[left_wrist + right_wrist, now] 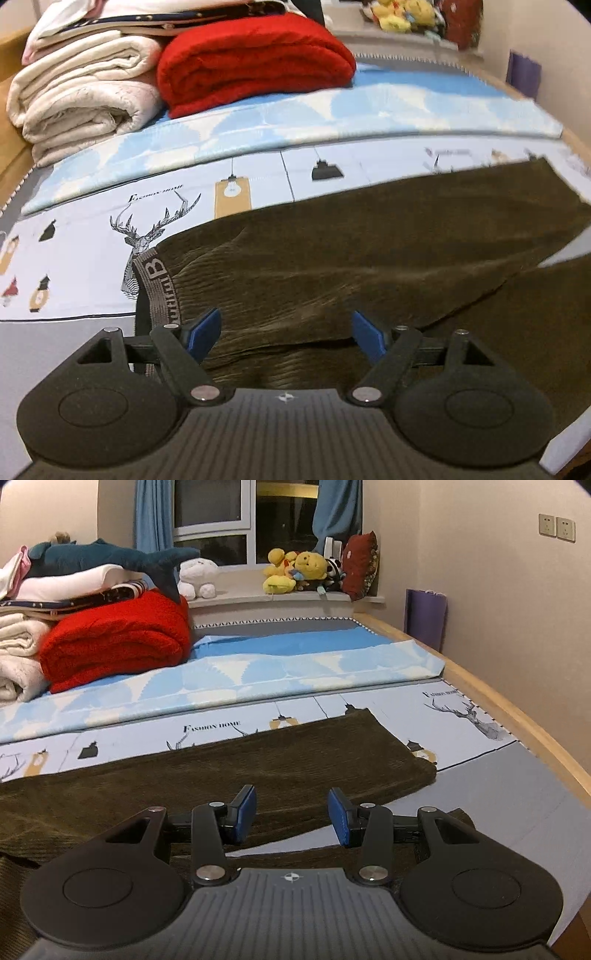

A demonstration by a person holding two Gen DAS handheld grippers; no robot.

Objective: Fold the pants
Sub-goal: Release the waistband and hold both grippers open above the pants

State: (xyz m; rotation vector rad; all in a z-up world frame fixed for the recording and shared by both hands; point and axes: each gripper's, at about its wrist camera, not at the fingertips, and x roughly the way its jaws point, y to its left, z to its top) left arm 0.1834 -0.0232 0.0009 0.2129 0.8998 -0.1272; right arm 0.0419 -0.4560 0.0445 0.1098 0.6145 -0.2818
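Dark olive corduroy pants (369,251) lie spread flat on the bed, waistband with a grey lettered elastic band (157,284) at the left, legs running right. My left gripper (286,334) is open, hovering over the waist end near the near leg's edge. In the right wrist view the far leg (258,764) ends in a hem at the right, and the near leg lies under the gripper. My right gripper (291,816) is open over the gap between the two legs, near the hems. Neither holds anything.
A folded red blanket (255,62) and cream quilts (77,96) are stacked at the back left of the bed. A light-blue sheet (258,675) lies behind the pants. Plush toys (299,570) sit on the windowsill. The wooden bed rail (517,716) runs along the right.
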